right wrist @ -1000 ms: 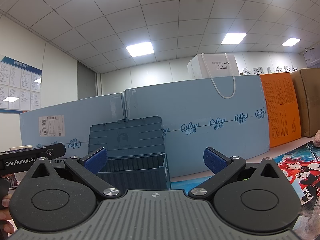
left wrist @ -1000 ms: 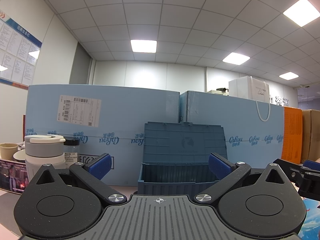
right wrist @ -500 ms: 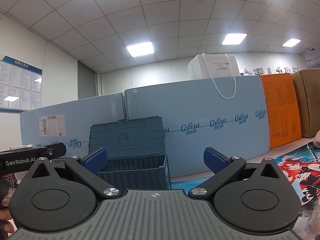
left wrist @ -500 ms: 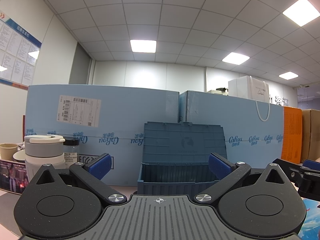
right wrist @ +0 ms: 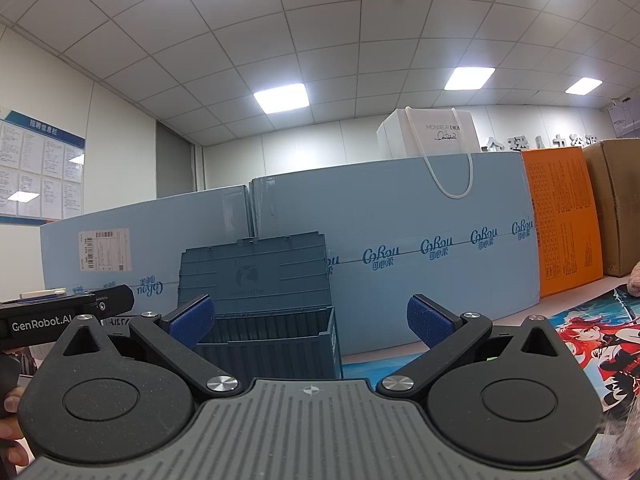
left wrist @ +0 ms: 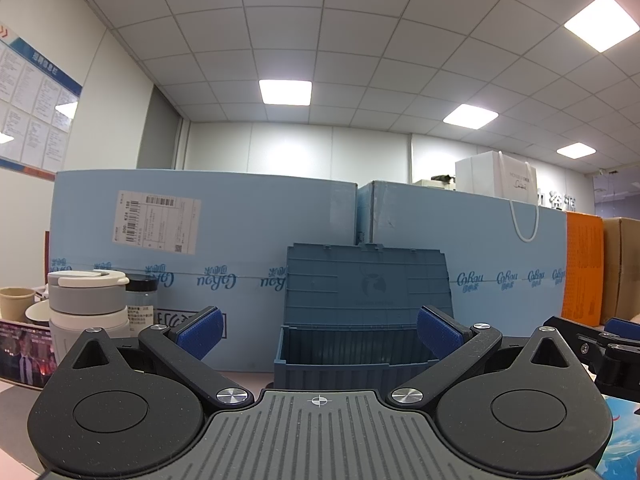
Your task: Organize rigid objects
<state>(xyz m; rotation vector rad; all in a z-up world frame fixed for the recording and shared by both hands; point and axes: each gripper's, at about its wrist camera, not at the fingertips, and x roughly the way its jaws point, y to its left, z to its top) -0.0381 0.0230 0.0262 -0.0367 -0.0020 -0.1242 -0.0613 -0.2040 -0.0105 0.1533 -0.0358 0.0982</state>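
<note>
A dark blue plastic storage box [left wrist: 352, 356] with its lid raised stands on the table straight ahead of my left gripper [left wrist: 319, 332], which is open and empty. The same box [right wrist: 276, 340] shows in the right wrist view, ahead and slightly left of my right gripper [right wrist: 310, 320], also open and empty. At the left stand a grey-and-white lidded cup [left wrist: 86, 312], a clear jar with a black lid [left wrist: 140, 300] and a beige cup [left wrist: 14, 304]. The other gripper shows at each view's edge [left wrist: 592, 344] [right wrist: 64, 316].
Light blue foam boards [left wrist: 240, 240] form a wall behind the box. An orange box [right wrist: 560, 224] and a brown carton [right wrist: 616, 208] stand at the right. A white paper bag [right wrist: 432, 136] sits on top. A colourful anime mat [right wrist: 592, 332] covers the table's right side.
</note>
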